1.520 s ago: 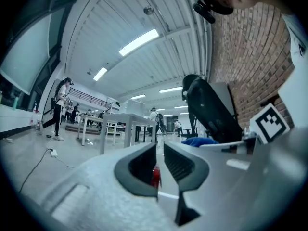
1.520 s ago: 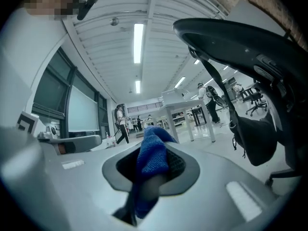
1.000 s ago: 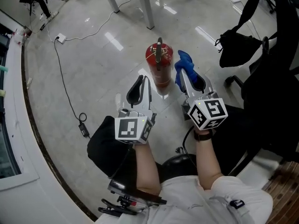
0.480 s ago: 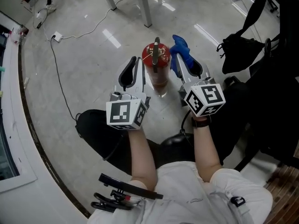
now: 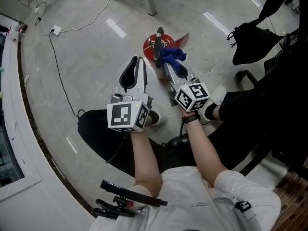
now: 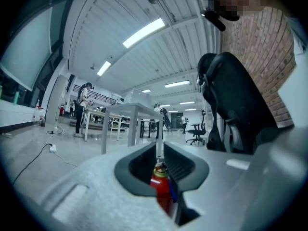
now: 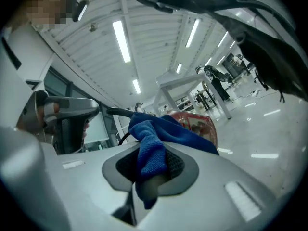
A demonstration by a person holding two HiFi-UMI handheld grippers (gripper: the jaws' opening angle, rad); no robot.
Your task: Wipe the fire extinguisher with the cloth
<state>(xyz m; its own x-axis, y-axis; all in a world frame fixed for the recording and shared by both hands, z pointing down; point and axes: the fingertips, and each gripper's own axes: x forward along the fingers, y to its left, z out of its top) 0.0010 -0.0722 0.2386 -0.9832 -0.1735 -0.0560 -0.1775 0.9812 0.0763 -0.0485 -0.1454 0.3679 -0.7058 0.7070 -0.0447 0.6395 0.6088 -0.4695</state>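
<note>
The red fire extinguisher [image 5: 150, 47] stands on the glossy floor, seen from above with its black handle on top. My right gripper [image 5: 169, 64] is shut on a blue cloth [image 5: 172, 55], which lies against the extinguisher's upper right side. In the right gripper view the cloth [image 7: 151, 143] bunches between the jaws, with the red body [image 7: 199, 126] right behind it. My left gripper [image 5: 139, 60] hovers just left of the extinguisher, shut and holding nothing. In the left gripper view the extinguisher [image 6: 161, 184] shows beyond the slit of the left gripper [image 6: 158, 160].
Metal table legs [image 5: 148, 1] stand behind the extinguisher. A black chair with a bag [image 5: 260, 37] is at the right. A cable and power strip [image 5: 55, 31] lie on the floor at left, near a curved white ledge [image 5: 19, 129]. The person's shoe [image 5: 215, 100] is beside the right gripper.
The right gripper has carried the cloth leftward from beside the extinguisher onto its top. The left gripper has stayed shut at the extinguisher's left.
</note>
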